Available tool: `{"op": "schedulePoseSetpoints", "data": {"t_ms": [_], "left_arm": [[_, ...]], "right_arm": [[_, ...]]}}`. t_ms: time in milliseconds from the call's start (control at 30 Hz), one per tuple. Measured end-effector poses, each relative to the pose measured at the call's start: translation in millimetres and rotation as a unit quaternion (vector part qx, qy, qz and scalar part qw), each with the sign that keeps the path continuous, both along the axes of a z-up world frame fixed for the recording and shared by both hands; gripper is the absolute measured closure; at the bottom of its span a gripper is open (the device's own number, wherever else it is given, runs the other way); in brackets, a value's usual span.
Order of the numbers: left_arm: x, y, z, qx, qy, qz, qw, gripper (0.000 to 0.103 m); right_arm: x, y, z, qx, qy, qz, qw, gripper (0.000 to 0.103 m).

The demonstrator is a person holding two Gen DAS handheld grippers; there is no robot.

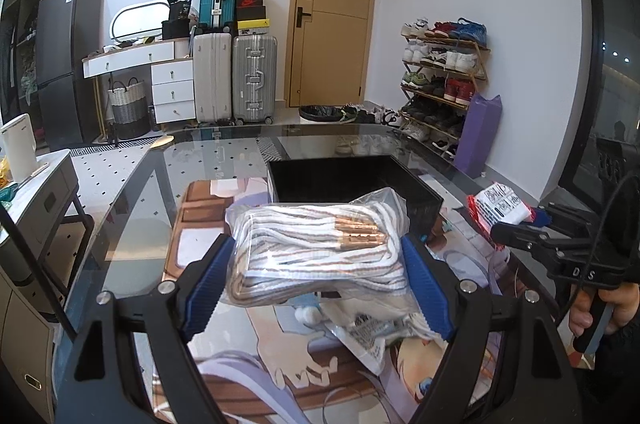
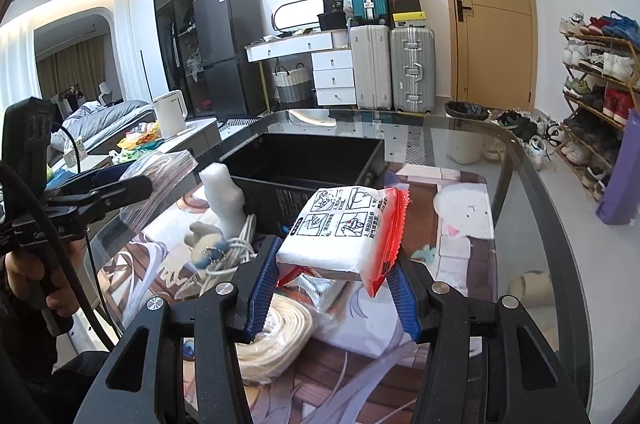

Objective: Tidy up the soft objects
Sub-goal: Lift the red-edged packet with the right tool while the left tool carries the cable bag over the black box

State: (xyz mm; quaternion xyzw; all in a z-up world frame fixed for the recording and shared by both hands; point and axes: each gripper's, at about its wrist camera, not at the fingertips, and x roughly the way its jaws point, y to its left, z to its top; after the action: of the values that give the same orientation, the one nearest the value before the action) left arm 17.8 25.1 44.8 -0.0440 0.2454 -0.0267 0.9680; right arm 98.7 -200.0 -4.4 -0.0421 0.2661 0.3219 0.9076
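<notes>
My left gripper (image 1: 316,264) is shut on a clear bag of white striped cords with copper tips (image 1: 320,248), held above the table in front of the black bin (image 1: 352,180). My right gripper (image 2: 332,276) is shut on a white and red packet (image 2: 344,232), held above the table near the bin's (image 2: 304,160) front wall. The right gripper and its packet (image 1: 500,206) show at the right of the left wrist view. The left gripper's bag (image 2: 160,172) shows at the left of the right wrist view.
A printed mat (image 2: 460,224) covers the glass table (image 2: 520,164). On it lie a white plush figure (image 2: 222,196), a small plush toy (image 2: 206,244), white cables (image 2: 240,248), a bagged cream coil (image 2: 276,340) and a silver packet (image 2: 316,288). Suitcases, a shoe rack and a door stand behind.
</notes>
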Motion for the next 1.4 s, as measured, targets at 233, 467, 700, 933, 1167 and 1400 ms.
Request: {"op": "schedulePoseSetpoints", "data": {"t_ms": [233, 467, 700, 933, 1167, 1400], "left_arm": [[11.3, 3.4, 8.5, -0.006, -0.006, 0.009, 0.9999, 0.02], [25.0, 5.1, 13.4, -0.007, -0.005, 0.012, 0.9999, 0.02], [41.9, 3.4, 16.9, -0.01, -0.001, 0.011, 0.9999, 0.02], [59.9, 5.5, 16.7, -0.013, 0.006, 0.014, 0.9998, 0.02], [79.3, 2.7, 10.3, -0.013, 0.019, 0.012, 0.9997, 0.02], [94.0, -5.3, 4.2, -0.014, 0.028, 0.017, 0.9994, 0.019]], "right_arm": [[4.9, 6.6, 13.9, 0.003, -0.01, 0.009, 1.0, 0.05], [13.2, 16.1, 24.1, 0.002, -0.017, 0.019, 1.0, 0.05], [28.6, 25.8, 34.1, 0.004, -0.019, 0.028, 0.999, 0.05], [47.1, 38.6, 39.1, 0.001, -0.017, 0.038, 0.999, 0.05], [61.6, 46.1, 35.0, 0.0, -0.01, 0.044, 0.999, 0.05], [72.5, 49.2, 31.5, 0.003, -0.009, 0.049, 0.999, 0.05]]}}
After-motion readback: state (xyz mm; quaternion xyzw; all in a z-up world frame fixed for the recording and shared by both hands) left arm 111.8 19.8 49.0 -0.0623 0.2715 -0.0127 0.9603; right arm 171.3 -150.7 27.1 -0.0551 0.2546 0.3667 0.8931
